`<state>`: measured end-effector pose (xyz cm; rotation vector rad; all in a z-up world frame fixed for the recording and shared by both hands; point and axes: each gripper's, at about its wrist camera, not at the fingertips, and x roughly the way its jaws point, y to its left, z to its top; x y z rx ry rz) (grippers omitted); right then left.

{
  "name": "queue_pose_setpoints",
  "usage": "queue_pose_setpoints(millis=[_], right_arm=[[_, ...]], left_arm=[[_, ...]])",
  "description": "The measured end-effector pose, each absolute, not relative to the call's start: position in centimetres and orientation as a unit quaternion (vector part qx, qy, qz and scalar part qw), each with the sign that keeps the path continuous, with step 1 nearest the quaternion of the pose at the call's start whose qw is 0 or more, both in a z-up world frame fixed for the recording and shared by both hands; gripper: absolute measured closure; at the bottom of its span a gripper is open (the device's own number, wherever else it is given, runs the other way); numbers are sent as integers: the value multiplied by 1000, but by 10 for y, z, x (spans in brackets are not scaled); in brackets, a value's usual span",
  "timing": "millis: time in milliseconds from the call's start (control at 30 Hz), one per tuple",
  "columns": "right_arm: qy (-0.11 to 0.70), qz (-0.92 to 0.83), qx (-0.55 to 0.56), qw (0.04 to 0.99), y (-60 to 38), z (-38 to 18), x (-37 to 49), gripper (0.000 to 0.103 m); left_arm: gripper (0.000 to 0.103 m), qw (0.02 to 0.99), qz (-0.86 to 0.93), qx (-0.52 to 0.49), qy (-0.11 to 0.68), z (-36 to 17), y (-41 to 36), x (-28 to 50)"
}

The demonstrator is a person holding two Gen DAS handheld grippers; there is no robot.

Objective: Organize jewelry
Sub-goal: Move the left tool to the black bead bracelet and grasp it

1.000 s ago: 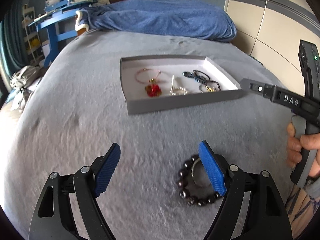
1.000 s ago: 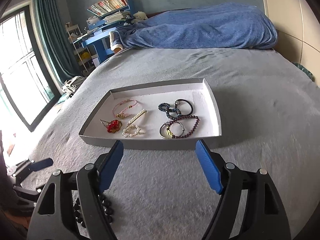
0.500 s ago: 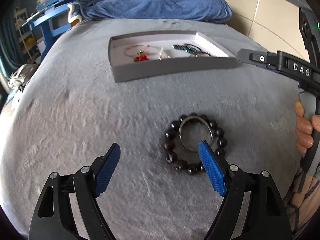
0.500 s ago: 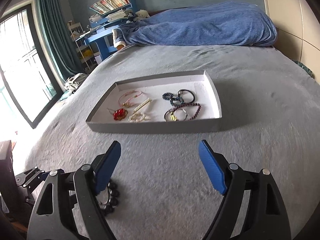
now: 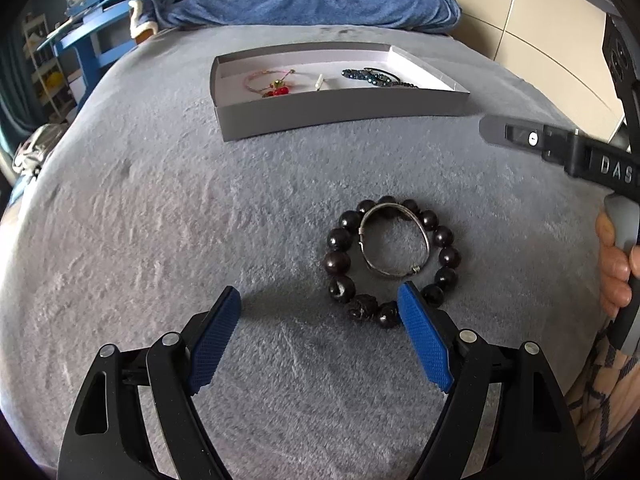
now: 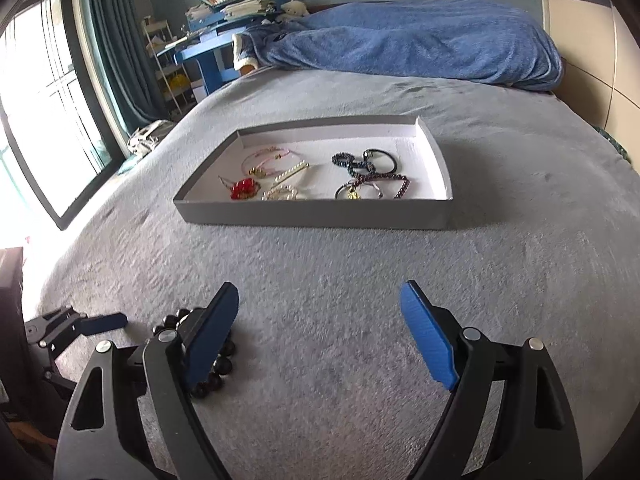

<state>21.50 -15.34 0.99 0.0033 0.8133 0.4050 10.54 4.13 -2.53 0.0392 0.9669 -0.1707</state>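
The dark round-bead bracelet [image 5: 390,258] lies flat on the grey plush bed cover [image 5: 160,220], with a thin silver wire bangle [image 5: 394,240] resting inside its ring and on its far beads. The left wrist view shows both whole; the right wrist view shows only some of the beads [image 6: 212,364], mostly hidden behind that claw's left finger.

The left claw [image 5: 320,336] hangs over the cover with its blue-padded jaws wide apart and nothing between them; its right pad [image 5: 424,344] sits just at the bracelet's near edge. The right claw [image 6: 320,336] has just been opening its jaws and stands wide, empty, over bare cover.

The shallow grey cardboard tray [image 6: 320,214] with a white inside lies farther up the bed. The right view looks into it: a pink cord bracelet, a red charm, pearl pieces and dark chain bracelets. From the left view the near wall hides much of these.

Only the left view shows the person's hand [image 5: 616,264] gripping the right tool's handle.
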Motion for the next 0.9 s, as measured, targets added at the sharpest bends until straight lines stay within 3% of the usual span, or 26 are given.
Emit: queue_pose_setpoints(millis=[267, 433, 567, 900], right_arm=[[402, 198, -13, 894, -148, 2, 215, 21], [404, 201, -18, 892, -145, 0, 214, 21], [403, 203, -15, 892, -145, 0, 214, 21], [404, 241, -39, 882, -125, -3, 203, 24]], left_arm=[[26, 877, -97, -6, 470, -31, 39, 118], [40, 875, -91, -6, 476, -35, 39, 121], [59, 876, -78, -10, 477, -34, 46, 120], [84, 879, -73, -15, 472, -28, 53, 119]])
